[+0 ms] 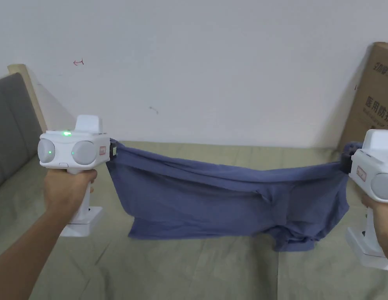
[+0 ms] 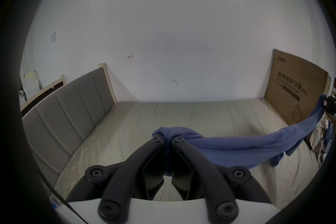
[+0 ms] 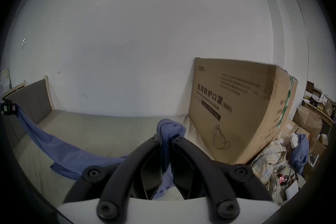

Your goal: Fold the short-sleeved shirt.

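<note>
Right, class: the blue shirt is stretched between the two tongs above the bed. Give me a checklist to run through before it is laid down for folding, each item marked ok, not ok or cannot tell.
1. Left tongs clamped on the shirt: ok, cloth bunched between shut jaws.
2. Right tongs clamped on it: ok, same.
3. Top edge taut: not ok, it sags in the middle.
4. Shirt hanging flat: not ok, the lower right part is bunched.
5. Bed bare beneath the shirt: ok.
6. Cardboard box away from the right tongs: cannot tell, it stands close.
</note>
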The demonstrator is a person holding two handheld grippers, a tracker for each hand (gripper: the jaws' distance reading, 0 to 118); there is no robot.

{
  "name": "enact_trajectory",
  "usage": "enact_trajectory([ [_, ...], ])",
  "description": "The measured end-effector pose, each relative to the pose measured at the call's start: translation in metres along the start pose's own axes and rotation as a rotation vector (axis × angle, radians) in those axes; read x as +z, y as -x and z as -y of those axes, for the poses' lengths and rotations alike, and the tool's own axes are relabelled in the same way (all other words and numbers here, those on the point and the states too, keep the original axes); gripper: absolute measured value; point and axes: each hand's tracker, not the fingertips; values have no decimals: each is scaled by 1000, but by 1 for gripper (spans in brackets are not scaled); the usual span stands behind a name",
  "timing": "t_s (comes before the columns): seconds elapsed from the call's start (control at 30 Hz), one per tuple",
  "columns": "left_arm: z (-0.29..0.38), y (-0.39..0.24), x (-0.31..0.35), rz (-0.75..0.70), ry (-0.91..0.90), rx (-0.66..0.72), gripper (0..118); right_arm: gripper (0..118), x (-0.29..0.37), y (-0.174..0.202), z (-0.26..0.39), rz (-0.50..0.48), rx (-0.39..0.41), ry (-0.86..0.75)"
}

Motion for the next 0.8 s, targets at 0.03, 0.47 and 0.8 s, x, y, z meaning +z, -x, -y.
enact_trajectory([
  [0.03,12,-2,0,1,18,-8,3,5,1,0,10,5,-3,10],
  [0.47,171,11,70,40,211,40,3,5,94,-16,139,-40,-53,203],
  [0.8,266,31,183,37,272,79,3,5,211,-43,214,-52,-97,251],
])
